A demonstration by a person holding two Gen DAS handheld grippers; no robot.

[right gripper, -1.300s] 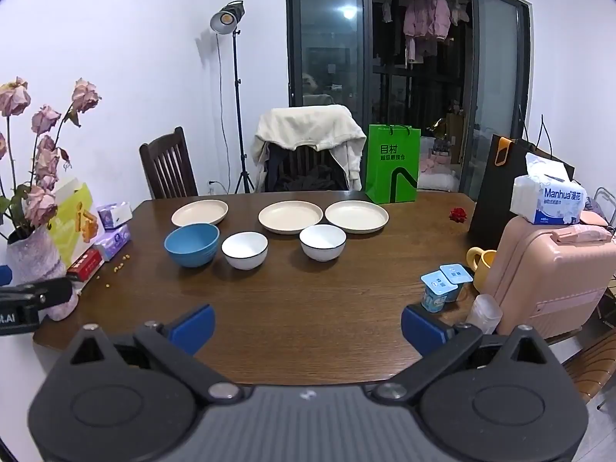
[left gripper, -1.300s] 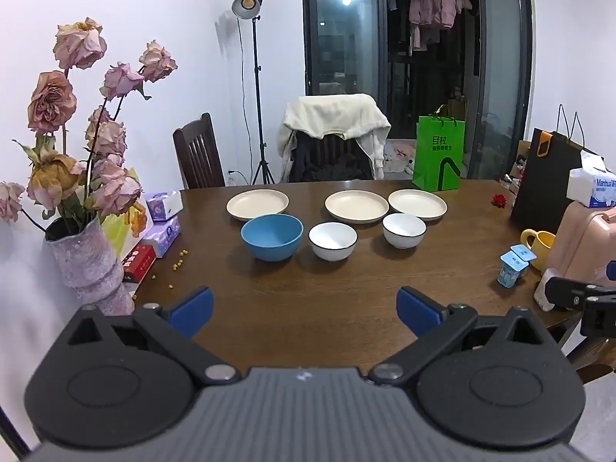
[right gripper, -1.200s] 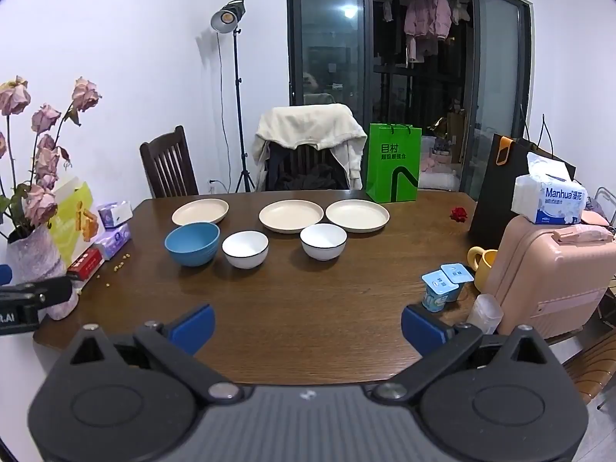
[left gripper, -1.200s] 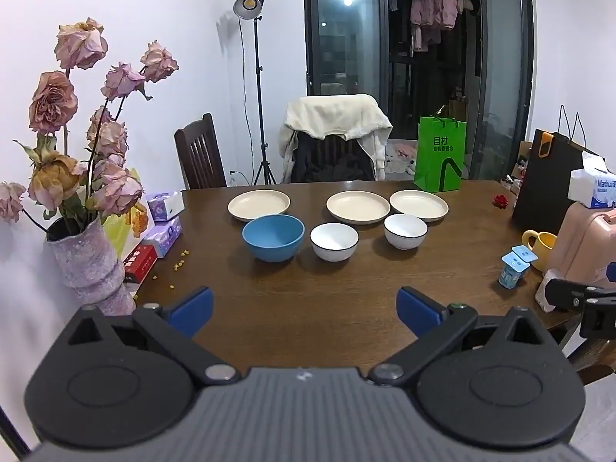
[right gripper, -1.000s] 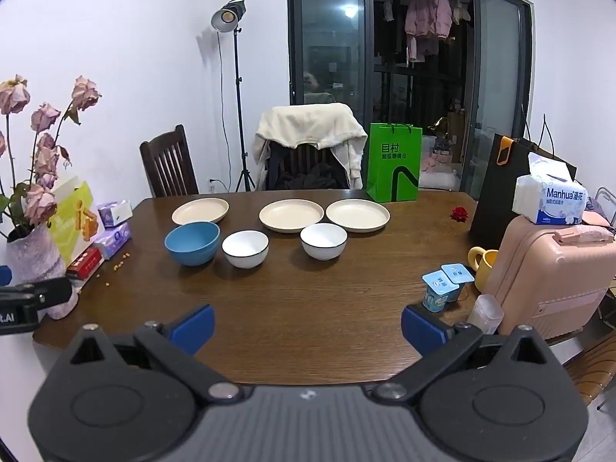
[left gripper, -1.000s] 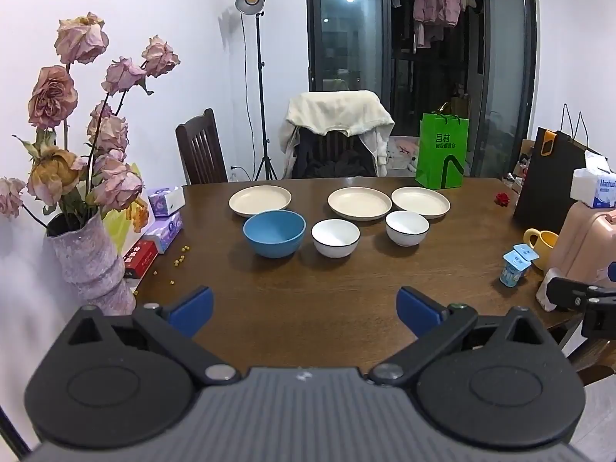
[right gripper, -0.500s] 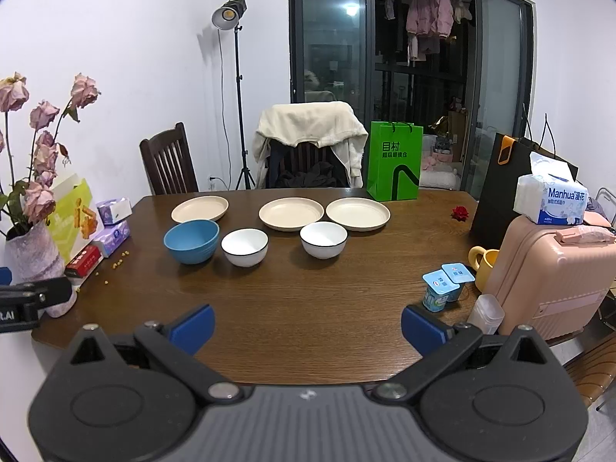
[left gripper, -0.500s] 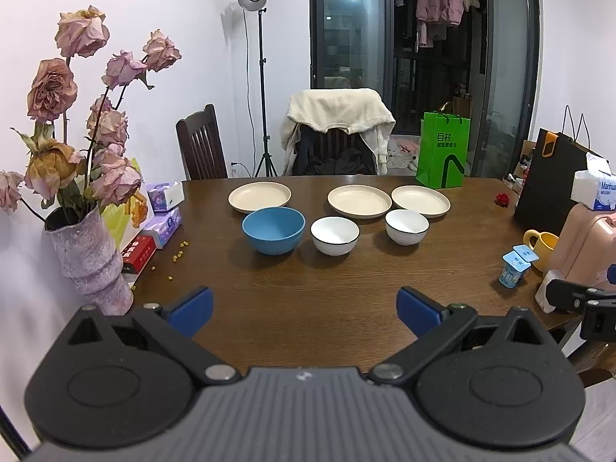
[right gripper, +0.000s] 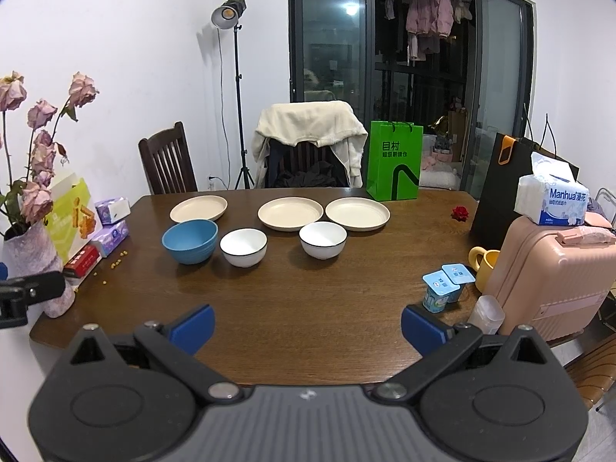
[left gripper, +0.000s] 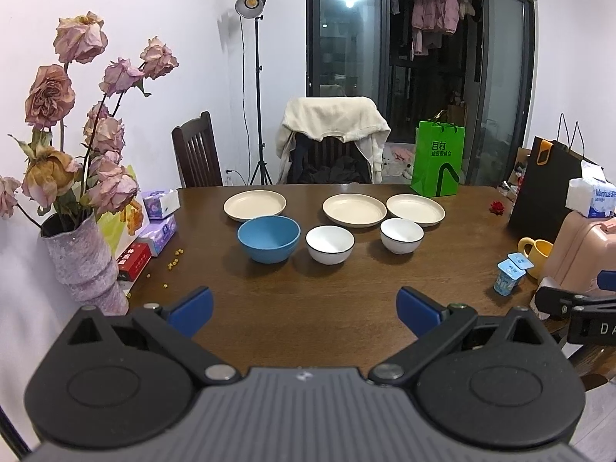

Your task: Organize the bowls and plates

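Left gripper (left gripper: 304, 304): your jaws spread wide, released, grasping nothing; held over the near edge of the wooden table (left gripper: 308, 288).
Right gripper (right gripper: 306, 325): likewise released, blue pads wide apart, nothing between them; over the near table edge.
Plates: three cream plates in a far row. From your right wrist view, left plate (right gripper: 198, 208) at 11 o'clock, middle plate (right gripper: 290, 213) at 12, right plate (right gripper: 357, 213) at 1; the middle and right ones lie just beside each other, the left one apart.
Bowls: a nearer row in front of the plates. Blue bowl (right gripper: 190, 240) at 11 o'clock, black-rimmed white bowl (right gripper: 243, 247) just beside it, second white bowl (right gripper: 322, 239) at 12, apart. All upright, none stacked.
Left edge: vase of dried roses (left gripper: 82, 258), tissue packs (left gripper: 159, 202).
Right edge: yogurt cups (right gripper: 446, 287), yellow mug (right gripper: 486, 263), pink suitcase (right gripper: 554, 273).
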